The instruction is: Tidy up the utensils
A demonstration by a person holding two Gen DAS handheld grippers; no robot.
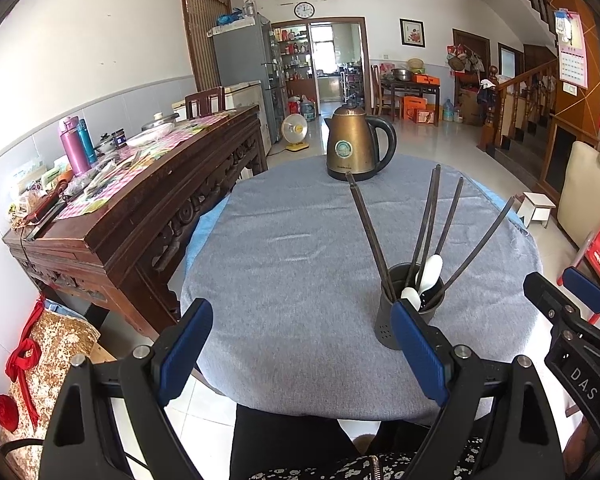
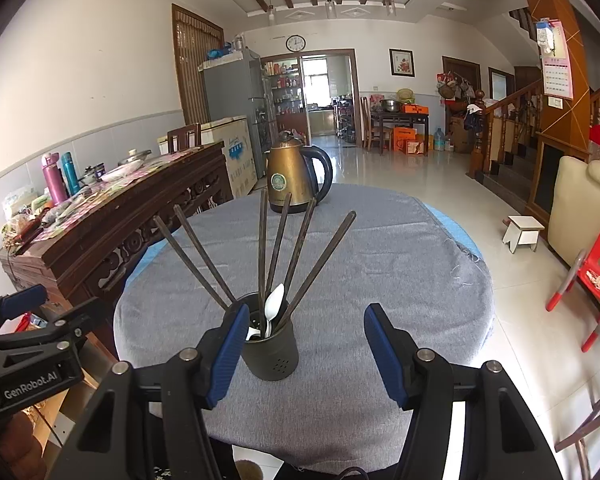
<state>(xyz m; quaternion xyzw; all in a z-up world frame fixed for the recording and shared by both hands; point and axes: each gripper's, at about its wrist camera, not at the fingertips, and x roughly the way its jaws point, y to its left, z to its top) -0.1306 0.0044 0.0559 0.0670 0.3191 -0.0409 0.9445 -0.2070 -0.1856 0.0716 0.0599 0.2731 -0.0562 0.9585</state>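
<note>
Item one, the round table (image 2: 380,280) under its grey cloth (image 1: 300,260): we note the cloth hangs loose over the near edge, so a snagged finger could drag it and everything on it. Item two, the bronze kettle (image 1: 356,144), at the far side, well apart from our work; we judge it at risk only if the cloth is pulled. Item three, the dark utensil holder (image 2: 270,350), near the front edge, tall and narrow, carrying six dark chopsticks (image 2: 296,252) fanned outward and what we take to be two white spoons (image 2: 274,304), though the lower one is half hidden behind a finger. We judge it top-heavy: a sideways knock on any long stick could lever the holder over and scatter the lot. Item four, the right gripper (image 2: 304,354), jaws spread and gripping nothing, its left finger just in front of the holder's rim; closing or sweeping from here could push the holder rather than grasp it. Item five, the left gripper (image 1: 304,352), jaws spread wide and empty over bare cloth beside the holder; we see its right finger overlapping the holder, so the same nudge applies.
</note>
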